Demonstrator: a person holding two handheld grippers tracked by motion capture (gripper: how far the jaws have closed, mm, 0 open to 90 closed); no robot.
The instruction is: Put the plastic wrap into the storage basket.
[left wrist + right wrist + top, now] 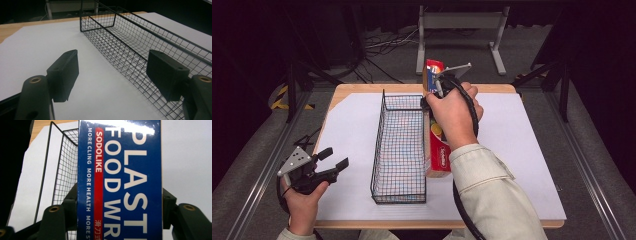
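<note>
The long glossy cardboard food wrap box (119,182) sits pinched across its width in my right gripper (119,215), lifted at its far end just beside the wire basket (399,150). Its blue face reads "PLASTIC FOOD WRAP", with "SODOLIKE" on a red stripe and "MORE CLING MORE HEALTH". My left gripper (112,72) hovers with jaws spread, nothing between them, over the white sheet (45,45) covering the wooden table (362,89).
</note>
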